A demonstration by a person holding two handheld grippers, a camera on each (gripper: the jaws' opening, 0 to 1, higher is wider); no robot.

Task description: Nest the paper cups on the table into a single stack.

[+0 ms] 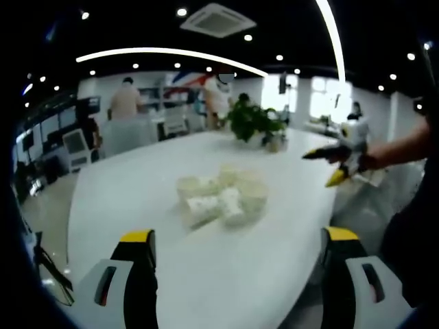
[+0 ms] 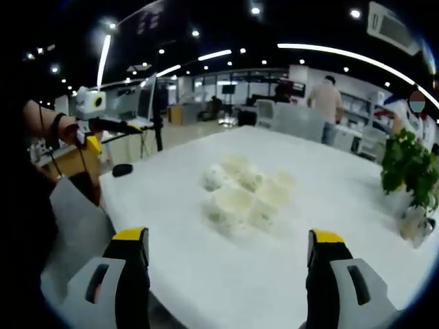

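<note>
— Where are the cups?

— In the left gripper view the cups (image 1: 221,199) sit in a loose cluster near the middle of the white bench (image 1: 137,185), some on their sides, touching one another. In the right gripper view the same cups (image 2: 243,195) lie mid-bench, ahead of the fingers.

— And the grippers?

— The left gripper (image 1: 240,257) hangs over the near edge of the bench, fingers wide apart and holding nothing. The right gripper (image 2: 226,257) does the same from its side, fingers also spread and bare. Both are well apart from the cups.

— Anything else?

— A plant (image 1: 252,122) stands at the far end of the bench; in the right gripper view the plant (image 2: 410,168) is at the right. A small dark object (image 2: 122,170) lies near the bench's left edge there; I cannot tell what it is. People (image 1: 125,101) stand in the background.
</note>
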